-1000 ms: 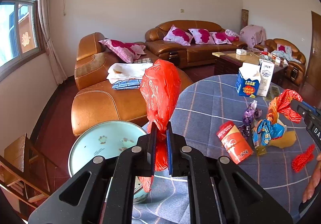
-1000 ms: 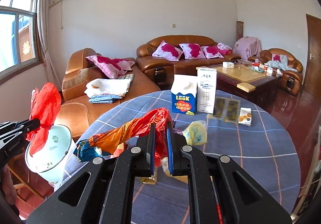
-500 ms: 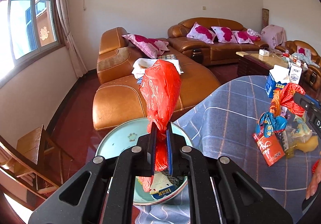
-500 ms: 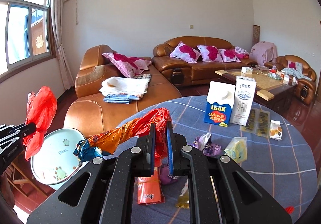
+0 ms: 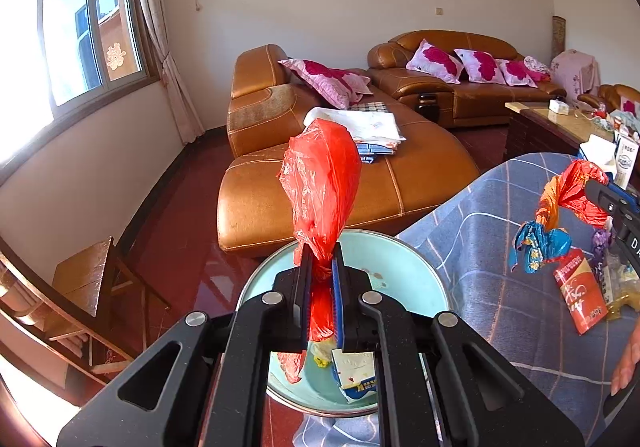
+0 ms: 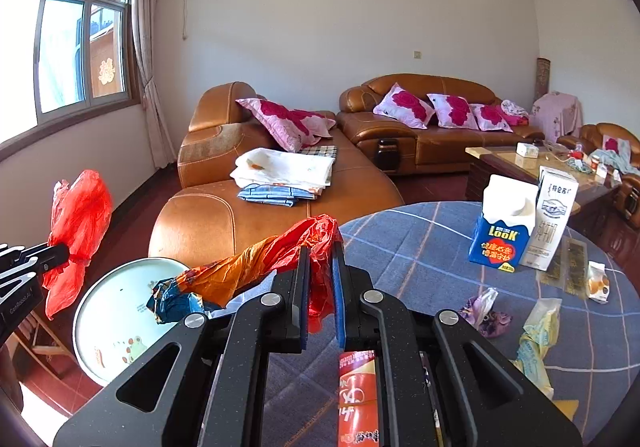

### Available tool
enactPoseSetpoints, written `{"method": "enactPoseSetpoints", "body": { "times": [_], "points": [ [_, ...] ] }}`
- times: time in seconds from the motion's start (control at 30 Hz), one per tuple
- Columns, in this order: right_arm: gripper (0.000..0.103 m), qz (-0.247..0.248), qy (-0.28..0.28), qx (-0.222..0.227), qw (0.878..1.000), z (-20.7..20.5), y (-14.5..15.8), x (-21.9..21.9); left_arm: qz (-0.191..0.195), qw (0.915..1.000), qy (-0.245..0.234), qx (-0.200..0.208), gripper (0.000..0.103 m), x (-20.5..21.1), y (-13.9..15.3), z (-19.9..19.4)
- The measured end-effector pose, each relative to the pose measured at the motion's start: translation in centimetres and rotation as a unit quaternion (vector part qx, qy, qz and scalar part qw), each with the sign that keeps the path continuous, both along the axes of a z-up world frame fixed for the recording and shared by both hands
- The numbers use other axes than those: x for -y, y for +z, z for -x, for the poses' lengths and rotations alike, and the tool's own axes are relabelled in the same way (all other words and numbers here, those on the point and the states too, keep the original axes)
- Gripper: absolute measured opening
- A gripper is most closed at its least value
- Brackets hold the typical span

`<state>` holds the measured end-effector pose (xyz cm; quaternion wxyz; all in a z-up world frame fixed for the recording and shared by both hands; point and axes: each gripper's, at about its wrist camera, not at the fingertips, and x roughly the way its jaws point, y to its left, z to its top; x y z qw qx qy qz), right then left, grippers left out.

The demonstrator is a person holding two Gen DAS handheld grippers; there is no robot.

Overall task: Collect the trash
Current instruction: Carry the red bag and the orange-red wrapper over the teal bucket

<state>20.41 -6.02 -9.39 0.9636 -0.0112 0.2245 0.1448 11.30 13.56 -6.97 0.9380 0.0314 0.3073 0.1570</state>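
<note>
Checked blue tablecloth [image 6: 420, 247] strewn with wrappers, leather sofas [image 6: 280, 203] behind, each tool clamping crumpled plastic.

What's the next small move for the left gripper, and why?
Probably open the left gripper and drop the red plastic bag. It is shut on the bag, which already hangs over the pale green basin where other scraps lie. The right gripper's twisted wrapper could follow.

Both grippers are matte black. The left gripper [image 5: 320, 267] and right gripper [image 6: 320, 267] carry blue pads [image 5: 336, 299] (silver screws at the pivots).
</note>
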Motion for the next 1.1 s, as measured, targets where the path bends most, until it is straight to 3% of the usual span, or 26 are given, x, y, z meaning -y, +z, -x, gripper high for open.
{"method": "enactPoseSetpoints", "body": {
  "times": [0.63, 1.1],
  "points": [
    [0.01, 0.023, 0.053, 0.0, 0.998, -1.7, -1.0, -5.5, -0.028, 0.9977, 0.058, -0.02, 0.008, -3.5, -0.7, -0.3],
    [0.011, 0.049, 0.076, 0.002, 0.996, -2.2, -2.3, -7.5, -0.023, 0.9974, 0.062, -0.029, 0.008, -4.0, -1.2, -0.6]
  ]
}}
